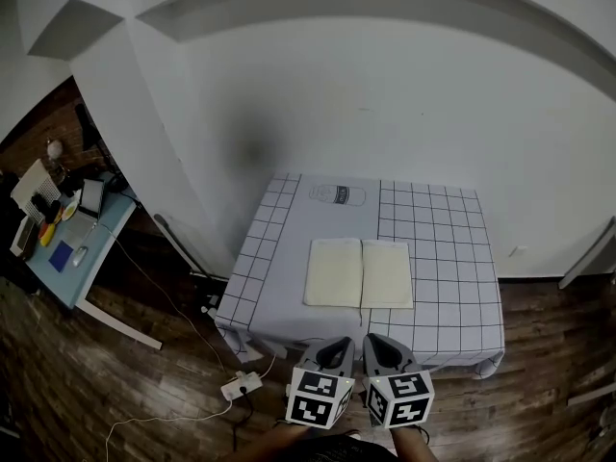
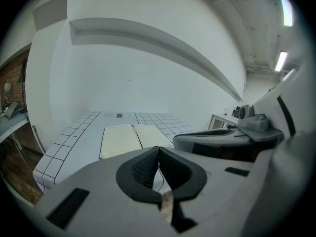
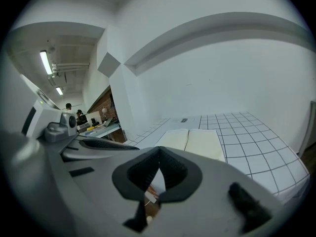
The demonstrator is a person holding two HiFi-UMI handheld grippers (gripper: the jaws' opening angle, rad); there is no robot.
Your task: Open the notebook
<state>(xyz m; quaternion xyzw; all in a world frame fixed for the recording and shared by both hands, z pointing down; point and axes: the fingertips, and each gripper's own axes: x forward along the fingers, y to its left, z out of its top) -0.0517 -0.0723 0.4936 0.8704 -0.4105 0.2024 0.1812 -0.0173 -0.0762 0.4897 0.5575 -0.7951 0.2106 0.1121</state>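
Note:
The notebook (image 1: 359, 273) lies open and flat in the middle of the gridded white table (image 1: 452, 287), its cream pages blank; it also shows in the left gripper view as the notebook (image 2: 131, 138) and in the right gripper view as the notebook (image 3: 193, 141). My left gripper (image 1: 337, 346) and right gripper (image 1: 377, 345) hang side by side in front of the table's near edge, clear of the notebook. Both are shut with nothing between their jaws: the left gripper (image 2: 158, 149) and the right gripper (image 3: 159, 152) each show their pads meeting.
A printed label (image 1: 337, 194) marks the table's far side, against a white wall. A blue desk (image 1: 72, 248) with clutter stands at the left. A power strip (image 1: 241, 385) and cable lie on the wooden floor by the table's front left corner.

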